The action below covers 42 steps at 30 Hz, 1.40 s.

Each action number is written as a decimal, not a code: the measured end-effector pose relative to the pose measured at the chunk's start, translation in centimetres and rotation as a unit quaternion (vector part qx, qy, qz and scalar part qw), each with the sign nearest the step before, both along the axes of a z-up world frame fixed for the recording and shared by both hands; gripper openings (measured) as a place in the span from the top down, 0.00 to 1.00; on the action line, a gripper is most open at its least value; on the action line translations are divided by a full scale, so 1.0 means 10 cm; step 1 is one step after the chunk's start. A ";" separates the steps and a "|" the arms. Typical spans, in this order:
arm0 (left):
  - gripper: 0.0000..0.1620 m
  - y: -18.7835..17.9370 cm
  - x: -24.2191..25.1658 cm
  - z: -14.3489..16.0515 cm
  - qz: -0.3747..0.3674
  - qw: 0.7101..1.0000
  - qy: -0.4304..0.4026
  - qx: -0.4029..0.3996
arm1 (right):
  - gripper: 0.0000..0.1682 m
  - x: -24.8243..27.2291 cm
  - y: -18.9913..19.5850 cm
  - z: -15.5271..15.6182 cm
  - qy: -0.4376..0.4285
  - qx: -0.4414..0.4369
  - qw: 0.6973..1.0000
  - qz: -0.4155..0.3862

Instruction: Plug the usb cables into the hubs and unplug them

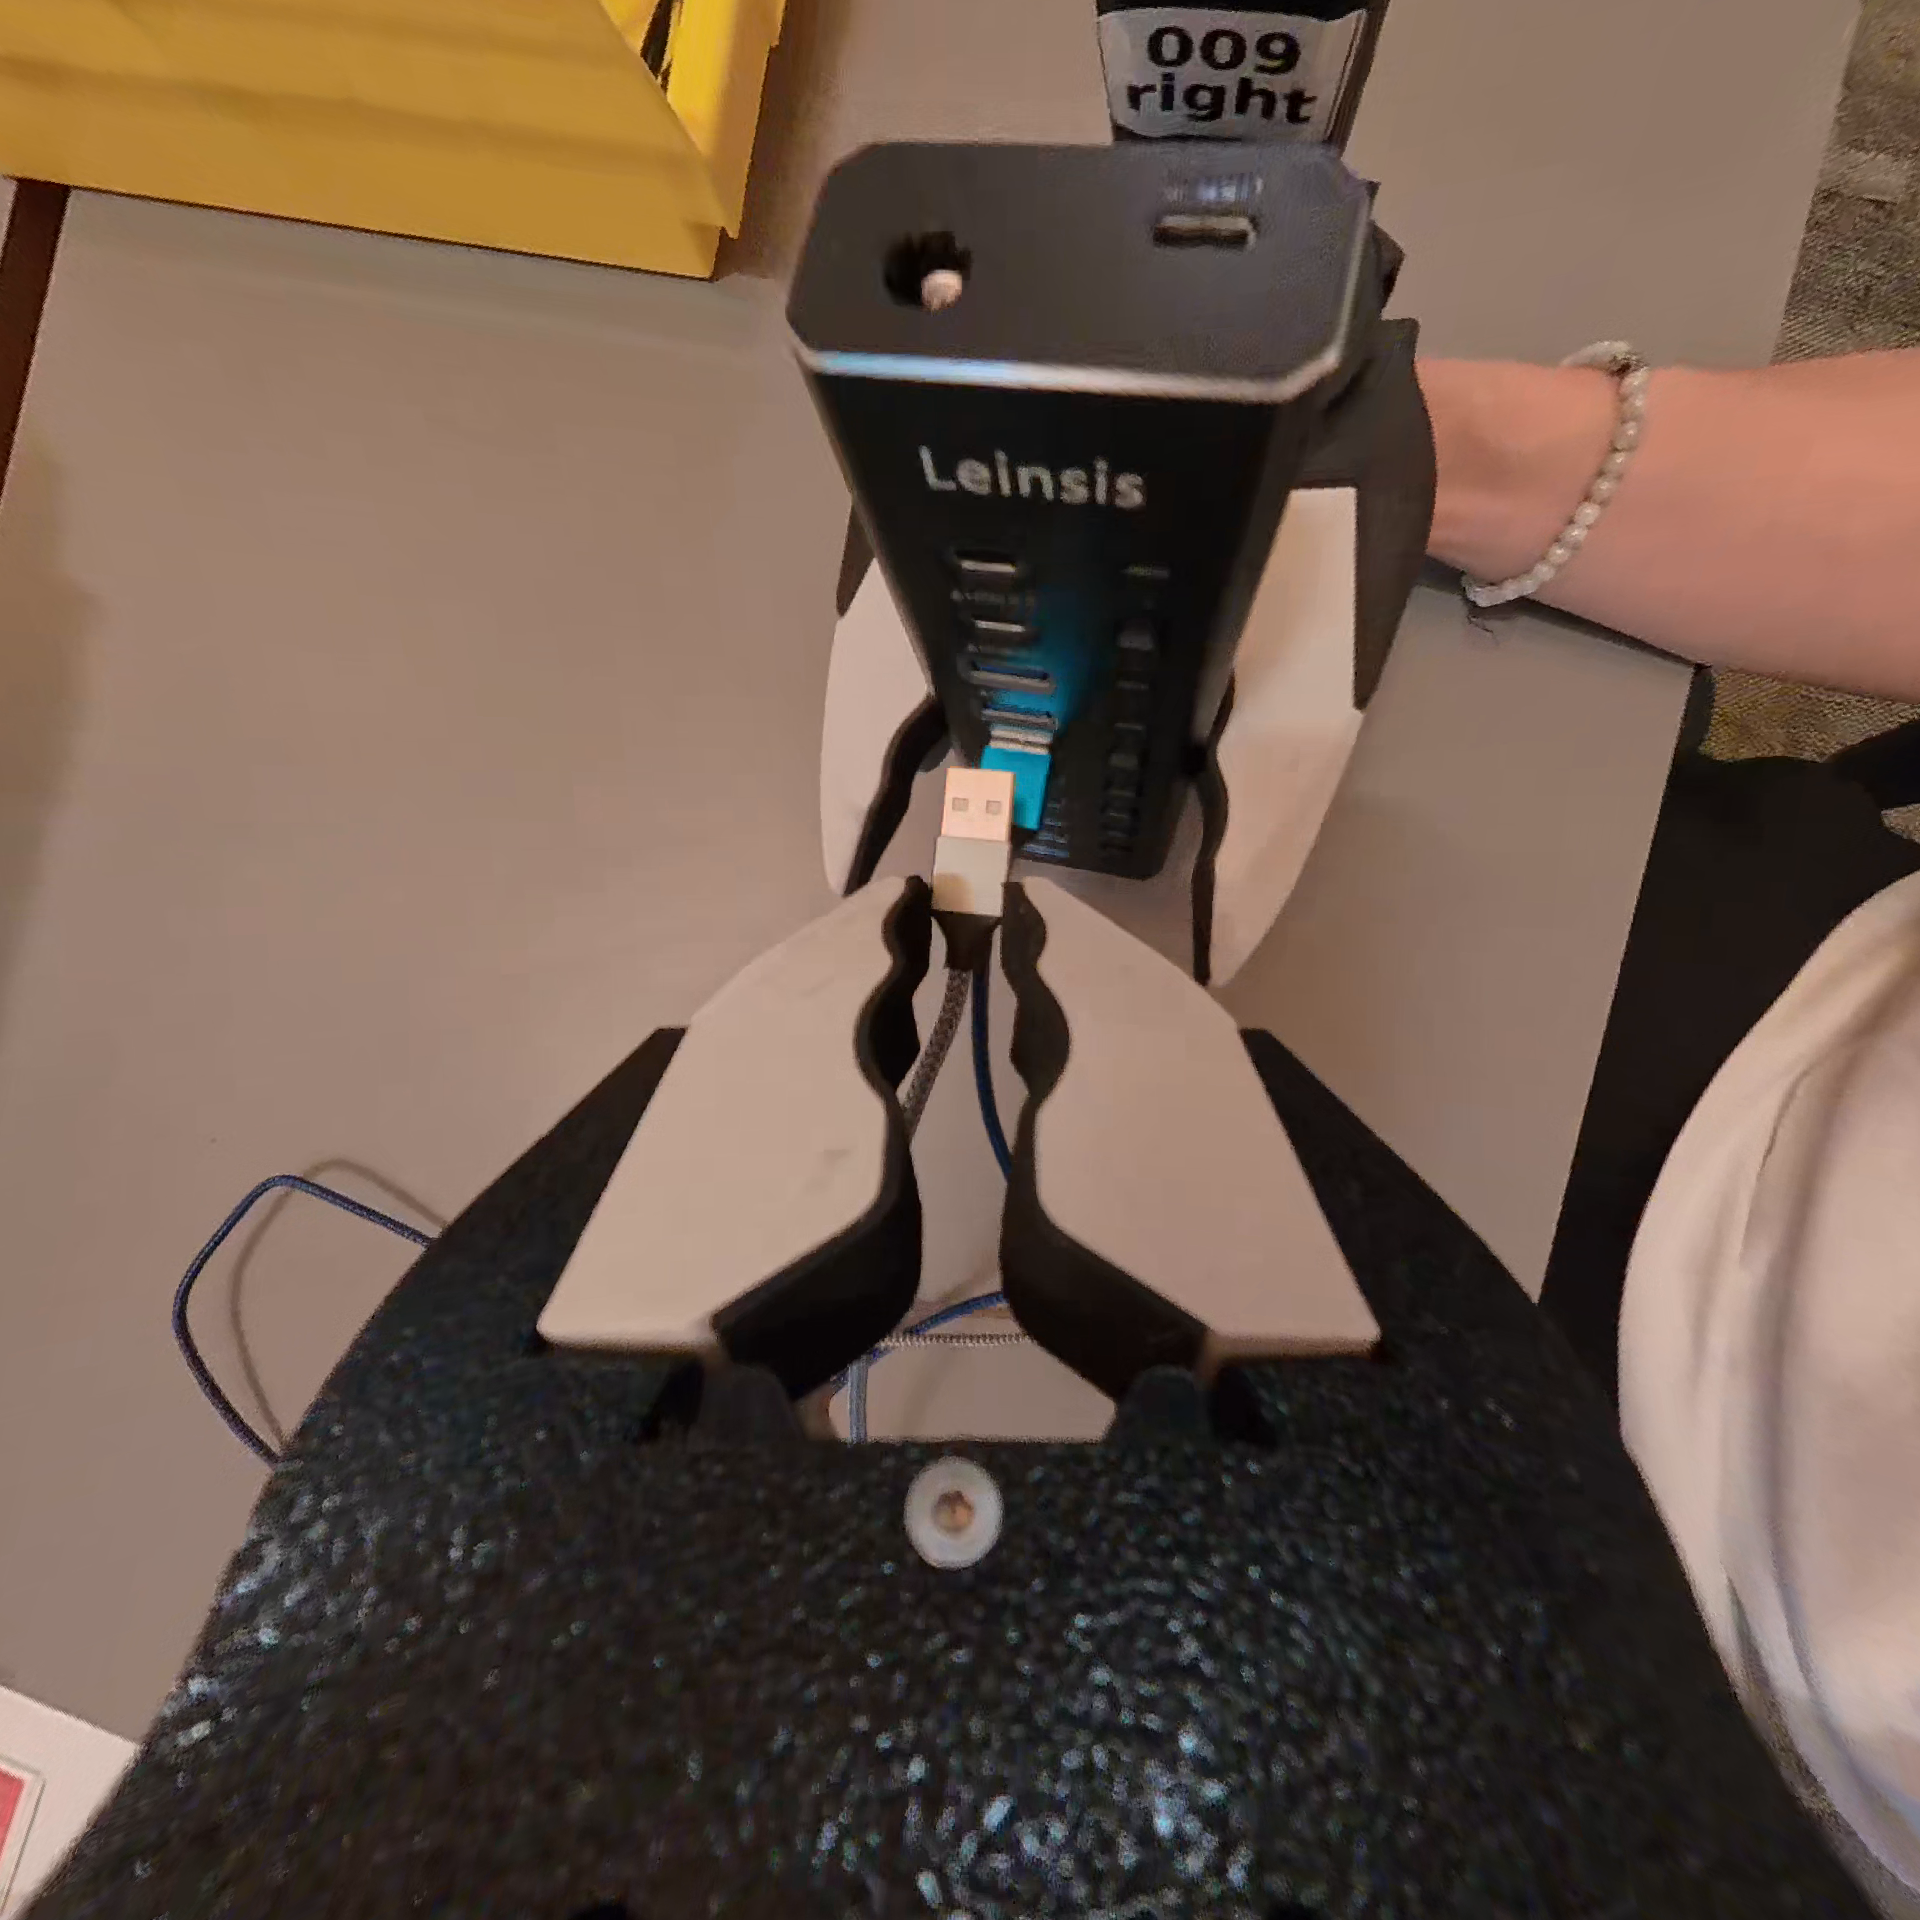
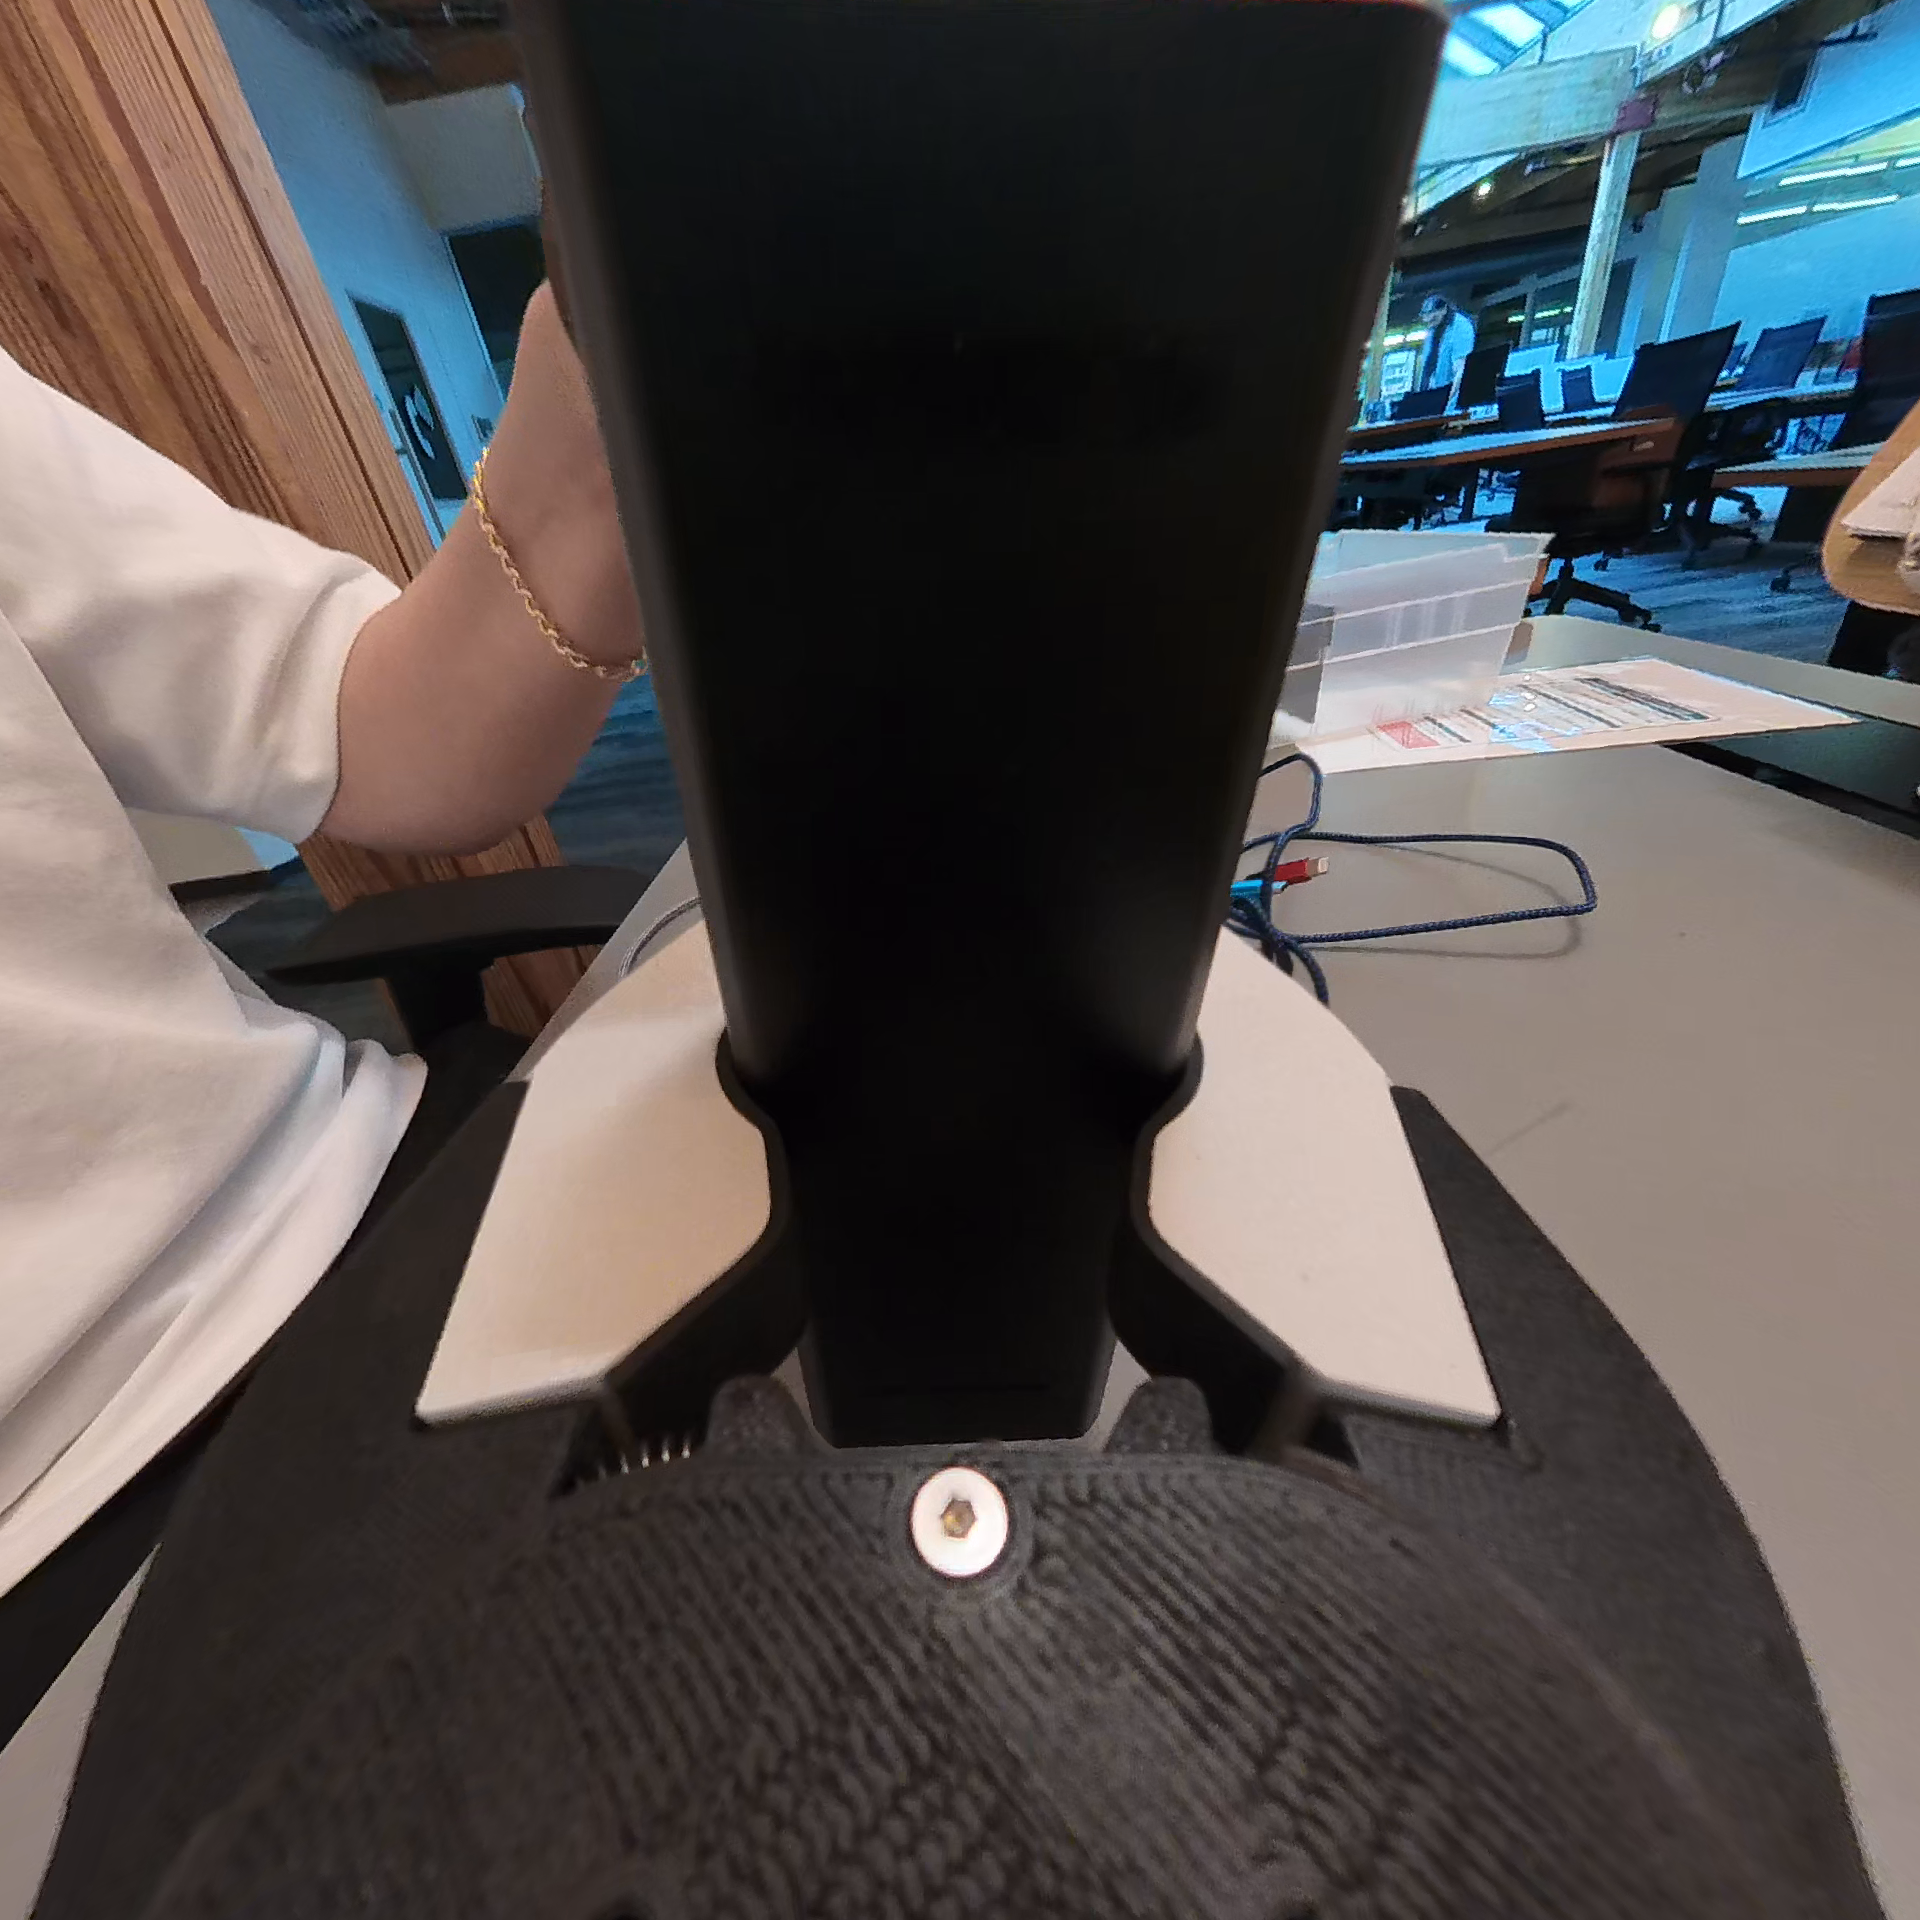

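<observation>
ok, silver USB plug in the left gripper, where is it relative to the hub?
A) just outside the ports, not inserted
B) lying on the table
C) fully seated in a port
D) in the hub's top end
A: the silver USB plug, pinched in the left gripper, has its whole metal shell exposed in front of the hub, which the right gripper holds.

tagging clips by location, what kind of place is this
Most likely an open-plan office or shared workspace. Behind the black hub are rows of long desks with dark office chairs, and a wood-panelled wall stands to one side.
</observation>
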State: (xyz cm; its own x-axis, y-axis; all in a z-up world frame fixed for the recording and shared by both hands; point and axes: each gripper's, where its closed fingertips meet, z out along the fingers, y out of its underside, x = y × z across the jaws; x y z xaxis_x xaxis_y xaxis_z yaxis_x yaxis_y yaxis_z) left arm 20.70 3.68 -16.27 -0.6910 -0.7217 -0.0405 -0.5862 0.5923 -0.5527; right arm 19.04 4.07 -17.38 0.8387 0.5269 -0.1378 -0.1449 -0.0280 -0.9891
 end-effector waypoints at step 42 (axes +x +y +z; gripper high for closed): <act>0.92 -0.17 0.08 0.05 -0.042 0.993 -0.056 -0.096 | 0.56 -0.04 0.01 0.00 0.001 0.000 1.000 0.001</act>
